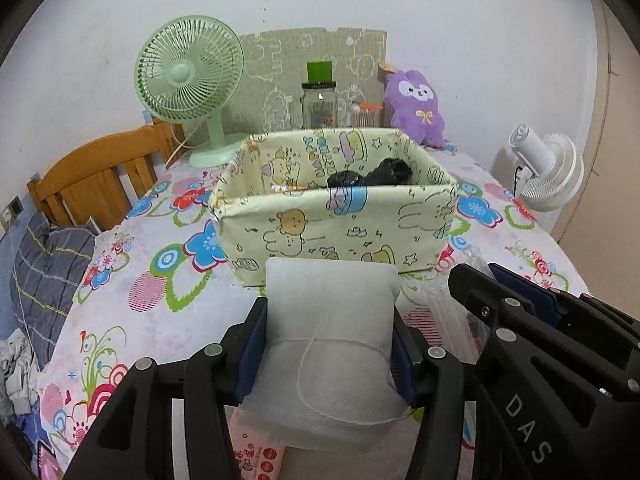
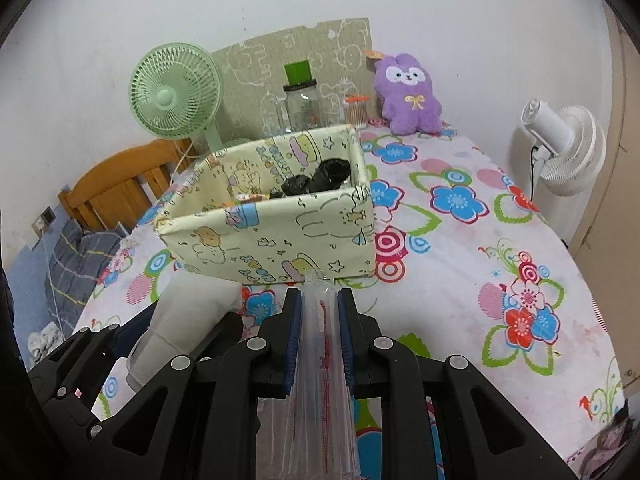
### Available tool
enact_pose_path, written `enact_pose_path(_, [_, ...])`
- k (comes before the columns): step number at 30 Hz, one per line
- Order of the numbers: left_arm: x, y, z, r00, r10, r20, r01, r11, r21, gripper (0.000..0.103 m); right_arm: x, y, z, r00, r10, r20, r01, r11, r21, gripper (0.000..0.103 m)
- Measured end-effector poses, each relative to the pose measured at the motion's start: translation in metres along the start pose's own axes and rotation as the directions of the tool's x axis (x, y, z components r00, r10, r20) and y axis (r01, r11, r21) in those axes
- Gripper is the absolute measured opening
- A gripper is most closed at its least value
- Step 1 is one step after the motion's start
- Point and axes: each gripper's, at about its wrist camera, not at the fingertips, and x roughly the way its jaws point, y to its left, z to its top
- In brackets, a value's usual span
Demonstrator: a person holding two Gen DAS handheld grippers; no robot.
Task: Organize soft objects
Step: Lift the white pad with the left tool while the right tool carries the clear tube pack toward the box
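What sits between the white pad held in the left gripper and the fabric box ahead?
Nothing: in the left wrist view only bare floral cloth separates the white pad from the fabric box.

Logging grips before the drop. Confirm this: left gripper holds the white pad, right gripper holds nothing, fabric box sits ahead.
Wrong on the right gripper: the right wrist view shows it shut on a clear plastic packet. The left gripper does hold the white pad; the fabric box sits ahead.
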Motion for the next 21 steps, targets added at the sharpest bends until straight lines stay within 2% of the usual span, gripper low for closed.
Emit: enact_pose_path(21, [-0.07, 0.002, 0.022, 0.989, -0.002, 0.146, 0.001, 1.0, 0.008, 0.056, -0.071, 0.018, 0.023, 0.989, -0.008, 0.148, 0.014, 0.999, -0.037, 0.021])
